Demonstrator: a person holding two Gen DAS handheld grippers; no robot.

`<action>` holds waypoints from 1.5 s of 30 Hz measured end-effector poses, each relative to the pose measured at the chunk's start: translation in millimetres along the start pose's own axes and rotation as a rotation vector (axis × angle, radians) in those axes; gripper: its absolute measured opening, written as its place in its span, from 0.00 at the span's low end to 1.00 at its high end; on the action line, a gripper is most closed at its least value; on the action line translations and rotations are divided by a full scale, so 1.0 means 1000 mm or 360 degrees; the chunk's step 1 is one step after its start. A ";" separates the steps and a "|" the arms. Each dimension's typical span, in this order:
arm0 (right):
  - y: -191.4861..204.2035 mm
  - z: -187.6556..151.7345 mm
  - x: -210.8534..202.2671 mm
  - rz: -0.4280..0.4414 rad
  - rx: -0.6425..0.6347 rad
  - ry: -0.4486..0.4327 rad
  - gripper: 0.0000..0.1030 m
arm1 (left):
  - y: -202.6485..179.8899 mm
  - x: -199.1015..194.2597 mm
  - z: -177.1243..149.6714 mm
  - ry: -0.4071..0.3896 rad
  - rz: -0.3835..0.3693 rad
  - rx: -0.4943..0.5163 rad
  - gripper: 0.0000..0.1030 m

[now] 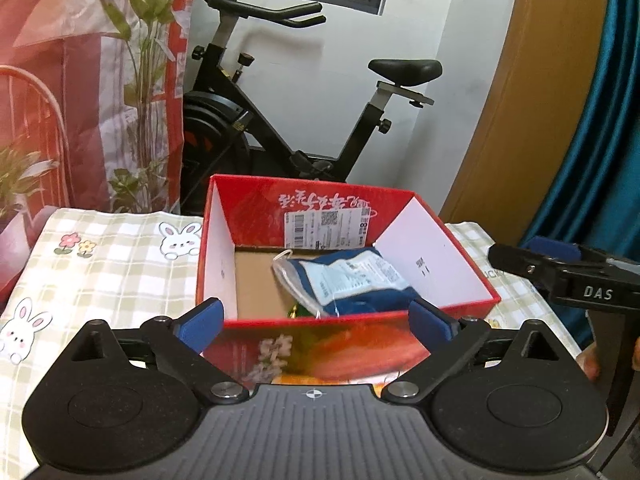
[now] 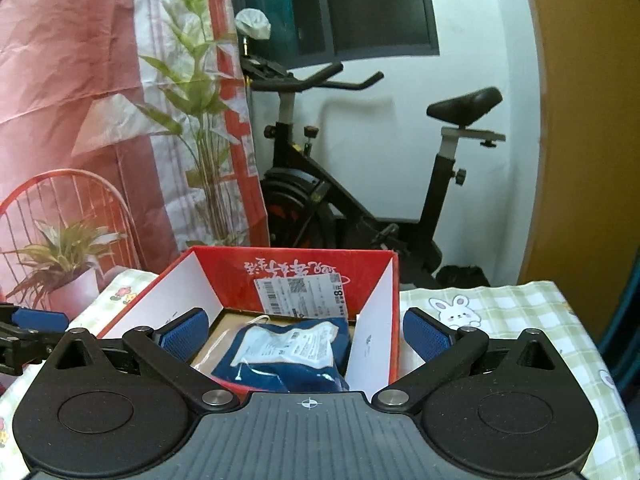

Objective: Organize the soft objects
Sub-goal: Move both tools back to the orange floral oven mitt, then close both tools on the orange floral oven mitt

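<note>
A red cardboard box (image 1: 256,208) with white inner walls stands open on the table; it also shows in the right wrist view (image 2: 372,268). Inside lies a soft blue packet in clear plastic with a white label (image 1: 352,276), also seen in the right wrist view (image 2: 288,348). A small green and gold item (image 1: 298,312) lies beside it. My left gripper (image 1: 316,326) is open and empty, just in front of the box's near wall. My right gripper (image 2: 306,332) is open and empty, above the box's near right corner; it also appears in the left wrist view (image 1: 560,272).
A checked tablecloth with bunny prints (image 1: 100,260) covers the table. An exercise bike (image 1: 280,120) stands behind the box. A potted plant (image 2: 64,264) and a red patterned curtain (image 2: 80,80) are at the left. A wooden door (image 1: 540,120) is at the right.
</note>
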State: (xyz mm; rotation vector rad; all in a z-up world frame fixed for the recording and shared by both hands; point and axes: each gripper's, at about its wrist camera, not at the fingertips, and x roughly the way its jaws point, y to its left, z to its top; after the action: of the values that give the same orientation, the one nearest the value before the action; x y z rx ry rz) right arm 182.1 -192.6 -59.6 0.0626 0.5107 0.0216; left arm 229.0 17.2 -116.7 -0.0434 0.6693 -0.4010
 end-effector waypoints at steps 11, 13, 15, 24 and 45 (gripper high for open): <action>0.003 -0.040 -0.038 -0.0008 0.0048 -0.0004 1.00 | -0.001 -0.026 -0.030 -0.0005 0.0017 -0.0005 0.97; 0.006 -0.048 -0.042 -0.0016 0.0029 -0.0002 1.00 | 0.001 -0.029 -0.034 -0.0004 0.0014 -0.0018 0.97; 0.008 -0.055 -0.046 -0.0021 0.0019 -0.0004 1.00 | 0.001 -0.033 -0.040 -0.0007 0.0012 -0.0028 0.97; 0.018 -0.087 -0.043 0.0027 0.0020 0.0102 1.00 | -0.002 -0.025 -0.066 0.0047 -0.0043 -0.0093 0.93; 0.040 -0.134 -0.014 0.0221 -0.0026 0.0364 0.69 | 0.030 -0.012 -0.101 0.0141 -0.0037 -0.0424 0.62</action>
State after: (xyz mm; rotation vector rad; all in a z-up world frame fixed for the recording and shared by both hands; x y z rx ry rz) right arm 104.2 -145.9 -166.3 0.0804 0.7343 0.1704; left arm 169.5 58.0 -193.8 -0.2877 0.8070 -0.3354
